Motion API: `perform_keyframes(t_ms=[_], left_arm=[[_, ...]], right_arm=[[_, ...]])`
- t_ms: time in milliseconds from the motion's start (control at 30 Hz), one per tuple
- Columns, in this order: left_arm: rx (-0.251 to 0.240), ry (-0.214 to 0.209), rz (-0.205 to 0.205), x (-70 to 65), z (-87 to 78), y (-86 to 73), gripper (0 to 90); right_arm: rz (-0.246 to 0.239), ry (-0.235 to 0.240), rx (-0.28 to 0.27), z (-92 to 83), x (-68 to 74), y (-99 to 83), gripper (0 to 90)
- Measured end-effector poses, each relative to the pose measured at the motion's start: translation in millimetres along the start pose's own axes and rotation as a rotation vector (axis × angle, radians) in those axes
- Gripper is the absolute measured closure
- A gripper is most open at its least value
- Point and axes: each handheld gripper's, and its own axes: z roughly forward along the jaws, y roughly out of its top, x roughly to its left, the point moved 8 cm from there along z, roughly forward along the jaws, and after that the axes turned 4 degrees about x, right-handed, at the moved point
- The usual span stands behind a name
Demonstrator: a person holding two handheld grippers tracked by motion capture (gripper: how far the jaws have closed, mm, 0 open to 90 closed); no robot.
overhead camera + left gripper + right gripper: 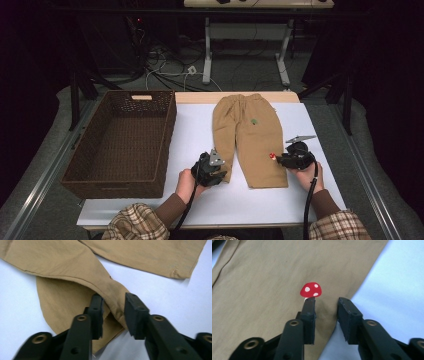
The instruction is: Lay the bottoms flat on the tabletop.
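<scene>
Tan trousers (pixel 250 135) lie flat on the white table (pixel 192 135), waist at the far side, with a small green emblem (pixel 254 121). My left gripper (pixel 222 171) is at the hem of the left leg. In the left gripper view a bunched ridge of that leg (pixel 112 293) fills the gap between the jaws of the left gripper (pixel 113 312), and both pads press on it. My right gripper (pixel 277 159) is at the outer edge of the right leg, beside a red mushroom patch (pixel 310 290). In its own view the right gripper (pixel 327 312) stands open, with the flat edge of the cloth (pixel 274 277) between the jaws.
A dark woven basket (pixel 170 130) with nothing in it stands on the left of the table, close to the trousers. Bare white table lies in front of the hems and to the right. Cables and a desk frame (pixel 207 55) lie on the floor beyond.
</scene>
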Motion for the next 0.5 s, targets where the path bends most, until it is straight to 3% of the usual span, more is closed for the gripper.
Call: perform_keyframes(t_ms=[200,300,500], left_arm=[[-0.003,0.007,0.010,5.1,-1.3,-0.1,83.0],[0.000,0.056,0.017,10.9,-5.6,0.8,85.5],[-0.015,0.136,-0.023,27.1,-16.9,4.7,85.4]], right_arm=[[-0.013,0.011,-0.002,0.7,3.7,0.9,83.9],[-0.017,0.011,0.001,0.7,6.1,1.3,88.1],[-0.039,-0.018,-0.008,-4.0,7.0,4.1,88.6]])
